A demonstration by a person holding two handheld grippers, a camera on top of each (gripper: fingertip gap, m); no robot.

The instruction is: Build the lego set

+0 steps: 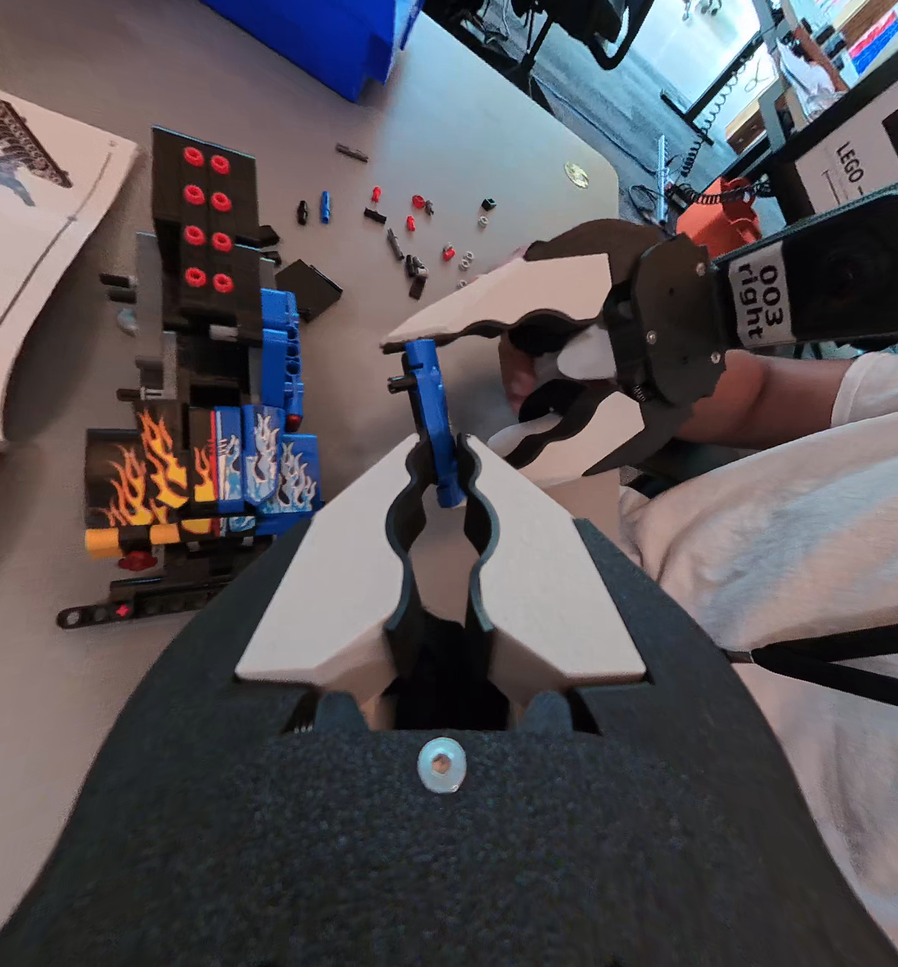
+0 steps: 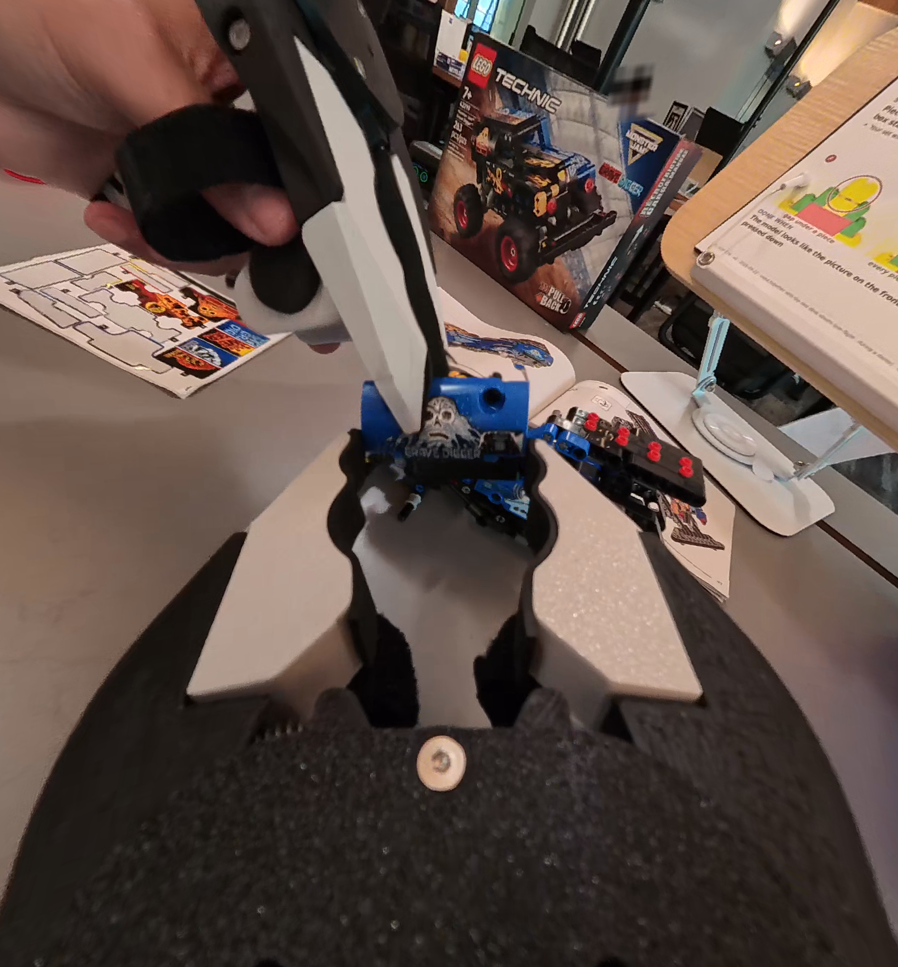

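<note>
Lego blue panel piece (image 1: 432,418) is being pinched upright in the left tongs (image 1: 442,455) above the bench (image 1: 462,131), while the right tongs (image 2: 439,460) are being held open around it. The truck body (image 1: 211,366) is lying half-built (loose pins (image 1: 410,235) are still waiting). Only the right wrist view is showing the box (image 2: 556,172).

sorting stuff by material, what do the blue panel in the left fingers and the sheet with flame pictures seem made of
Blue lego panel piece: looks like hard moulded plastic, semi-gloss, with crisp edges and a round pin hole.
Flat white sheet with flame pictures: probably thin glossy paper or sticker film; it lies flat on the grey table with cut outlines.
</note>
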